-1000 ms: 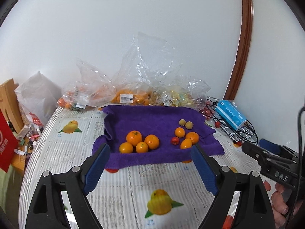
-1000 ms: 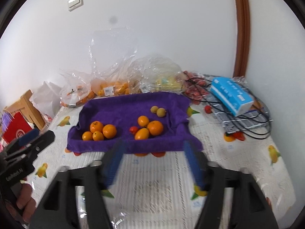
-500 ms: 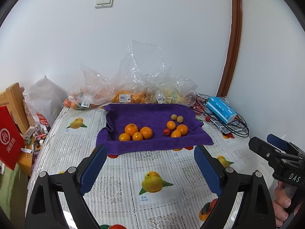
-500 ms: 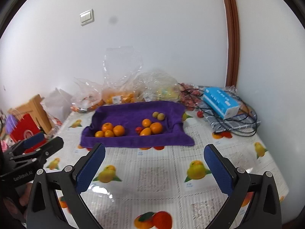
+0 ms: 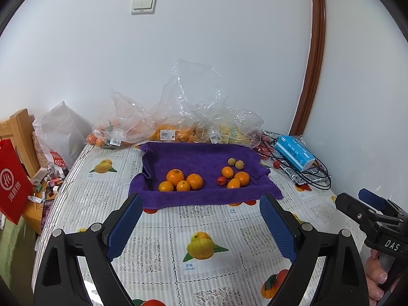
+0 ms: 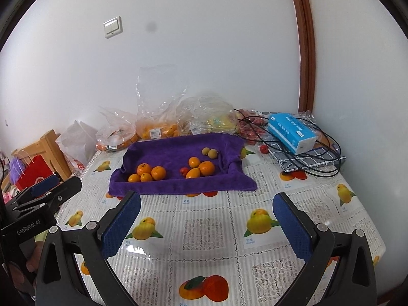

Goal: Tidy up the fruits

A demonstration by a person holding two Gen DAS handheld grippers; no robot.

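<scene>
A purple towel lies on the fruit-print tablecloth. On its left part sit several oranges. Its right part holds more orange fruits, a small red fruit and two small tan fruits. My left gripper hangs open and empty over the cloth, short of the towel's near edge. My right gripper is open wide and empty, to the right of the left one.
Clear plastic bags of fruit line the wall behind the towel. A blue tissue box lies on black cables at the back right, a loose red fruit beside them. A red bag and wooden furniture stand off the table's left edge.
Both grippers have drawn back and up from the towel, so more tablecloth shows in front. The right gripper's jaws have spread much wider. The fruits have not moved.
</scene>
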